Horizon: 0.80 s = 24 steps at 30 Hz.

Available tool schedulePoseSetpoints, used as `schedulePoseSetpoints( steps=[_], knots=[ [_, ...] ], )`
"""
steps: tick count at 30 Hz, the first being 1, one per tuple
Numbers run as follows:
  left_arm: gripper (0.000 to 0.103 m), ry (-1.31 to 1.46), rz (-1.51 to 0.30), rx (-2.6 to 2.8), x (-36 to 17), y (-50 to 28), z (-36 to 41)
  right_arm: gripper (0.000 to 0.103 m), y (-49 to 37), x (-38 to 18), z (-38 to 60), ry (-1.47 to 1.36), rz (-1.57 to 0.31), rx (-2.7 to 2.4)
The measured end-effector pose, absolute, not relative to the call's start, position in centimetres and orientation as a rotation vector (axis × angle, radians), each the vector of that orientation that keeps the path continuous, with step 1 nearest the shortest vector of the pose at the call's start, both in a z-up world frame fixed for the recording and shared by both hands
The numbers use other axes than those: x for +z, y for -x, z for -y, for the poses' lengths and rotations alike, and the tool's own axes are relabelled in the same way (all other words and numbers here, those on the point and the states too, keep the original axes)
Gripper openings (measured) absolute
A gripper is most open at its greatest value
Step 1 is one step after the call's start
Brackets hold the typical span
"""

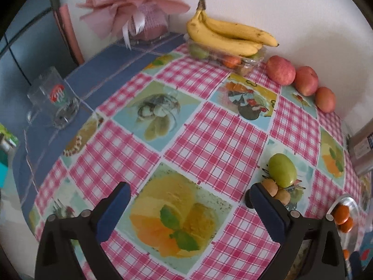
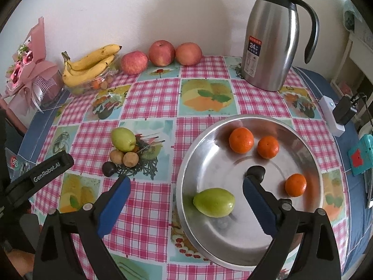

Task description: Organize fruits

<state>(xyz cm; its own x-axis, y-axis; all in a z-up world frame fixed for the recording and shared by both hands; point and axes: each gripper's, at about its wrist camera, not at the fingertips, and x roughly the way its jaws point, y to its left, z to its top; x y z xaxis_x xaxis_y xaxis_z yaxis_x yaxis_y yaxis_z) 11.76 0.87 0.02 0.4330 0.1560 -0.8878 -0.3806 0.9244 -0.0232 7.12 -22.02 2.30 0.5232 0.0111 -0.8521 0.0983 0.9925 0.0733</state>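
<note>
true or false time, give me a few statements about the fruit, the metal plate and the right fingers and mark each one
1. Three oranges lie in the metal plate. True.
2. The green fruit in the plate is clamped by the right gripper. False: the fingers stand wide open around it without touching.
3. The bananas rest on a clear plastic box. True.
4. Two apples line the wall. False: three do.
5. A second green fruit lies on the tablecloth beside two small brown fruits. True.
</note>
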Motion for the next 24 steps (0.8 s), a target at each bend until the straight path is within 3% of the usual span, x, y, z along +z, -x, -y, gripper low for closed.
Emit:
schedulePoseSetpoints(
  steps=[9,24],
  knots=[
    [0.103,0.357,-1.075,0.324,-0.9,-12.2,-2.7,0.097,-7.4,1.9,22.0,-0.106,-1.004,-0.084],
    [0.103,0.262,-1.080,0.277,-0.1,-13.1,-2.4,0.097,-7.9,1.0,21.2,-0.082,-1.001,-0.091]
  ],
)
